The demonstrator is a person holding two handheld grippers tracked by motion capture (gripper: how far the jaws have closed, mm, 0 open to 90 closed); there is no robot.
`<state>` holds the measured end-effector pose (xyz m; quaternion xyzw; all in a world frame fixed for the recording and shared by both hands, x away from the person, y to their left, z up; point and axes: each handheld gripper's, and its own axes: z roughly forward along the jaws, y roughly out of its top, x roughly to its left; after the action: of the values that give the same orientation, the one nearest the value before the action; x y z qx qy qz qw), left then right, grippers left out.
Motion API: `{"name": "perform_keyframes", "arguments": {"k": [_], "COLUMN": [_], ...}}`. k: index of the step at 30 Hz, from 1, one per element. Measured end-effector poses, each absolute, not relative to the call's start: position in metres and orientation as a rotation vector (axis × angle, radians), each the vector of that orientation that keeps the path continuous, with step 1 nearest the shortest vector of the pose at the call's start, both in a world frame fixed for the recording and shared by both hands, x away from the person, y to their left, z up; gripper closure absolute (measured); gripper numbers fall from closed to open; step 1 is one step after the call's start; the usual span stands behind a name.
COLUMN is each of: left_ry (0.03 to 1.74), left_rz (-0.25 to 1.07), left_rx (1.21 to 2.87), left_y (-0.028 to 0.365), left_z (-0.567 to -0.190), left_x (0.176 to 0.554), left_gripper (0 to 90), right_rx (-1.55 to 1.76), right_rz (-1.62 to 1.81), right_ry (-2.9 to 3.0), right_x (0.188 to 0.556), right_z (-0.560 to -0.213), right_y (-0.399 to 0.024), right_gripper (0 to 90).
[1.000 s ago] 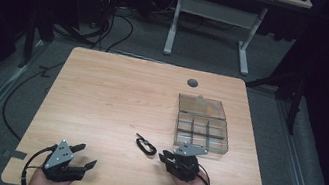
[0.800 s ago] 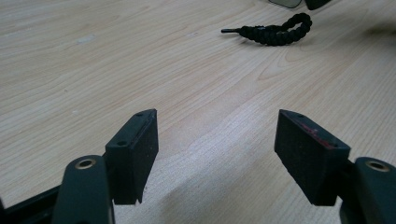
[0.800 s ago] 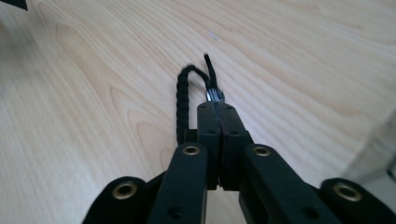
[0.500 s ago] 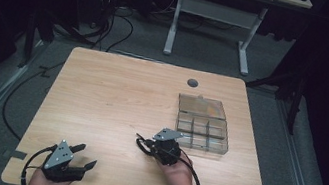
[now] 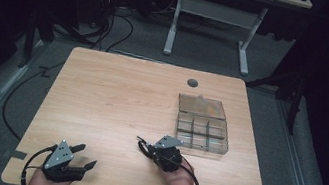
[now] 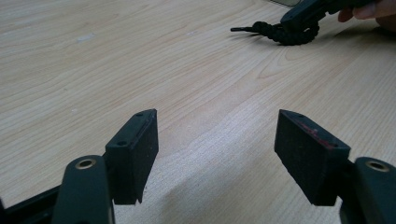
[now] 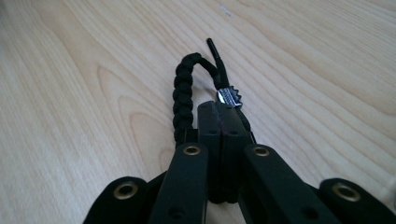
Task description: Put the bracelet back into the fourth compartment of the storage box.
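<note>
The right gripper [image 7: 219,109] had just been closing; its jaws stood fully closed over the black braided cord bracelet [image 7: 183,95] on the wooden table [image 5: 116,94]. A shallow pinch could slip on lifting. The left gripper [image 6: 217,154] stood open, empty.

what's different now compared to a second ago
The right gripper slid left from beside the clear compartment box to the black braided cord, and its jaws have just closed on it. The left gripper stayed open in place; the box didn't move.
</note>
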<state>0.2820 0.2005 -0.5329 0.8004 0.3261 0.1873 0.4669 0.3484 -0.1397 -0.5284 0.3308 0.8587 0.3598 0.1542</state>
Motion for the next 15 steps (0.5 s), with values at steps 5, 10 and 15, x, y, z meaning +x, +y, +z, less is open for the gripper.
{"name": "perform_keyframes", "arguments": {"k": [5,10,15], "left_ry": [0.804,0.803,0.803], "left_rz": [0.462,0.462,0.456], "left_rx": [1.962,1.955,1.954], "left_y": [0.201,0.201,0.202], "left_z": [-0.533,-0.533,-0.533], "left_x": [0.282,0.281,0.281], "left_gripper": [31.0,30.9,30.8], "right_rx": [0.952,0.959,0.975], "right_rz": [1.021,1.021,1.024], "right_ry": [2.468,2.467,2.462], "right_x": [0.342,0.334,0.328], "right_z": [-0.528,-0.527,-0.527], "right_y": [-0.147,-0.156,-0.166], "right_gripper": [90.0,90.0,90.0]}}
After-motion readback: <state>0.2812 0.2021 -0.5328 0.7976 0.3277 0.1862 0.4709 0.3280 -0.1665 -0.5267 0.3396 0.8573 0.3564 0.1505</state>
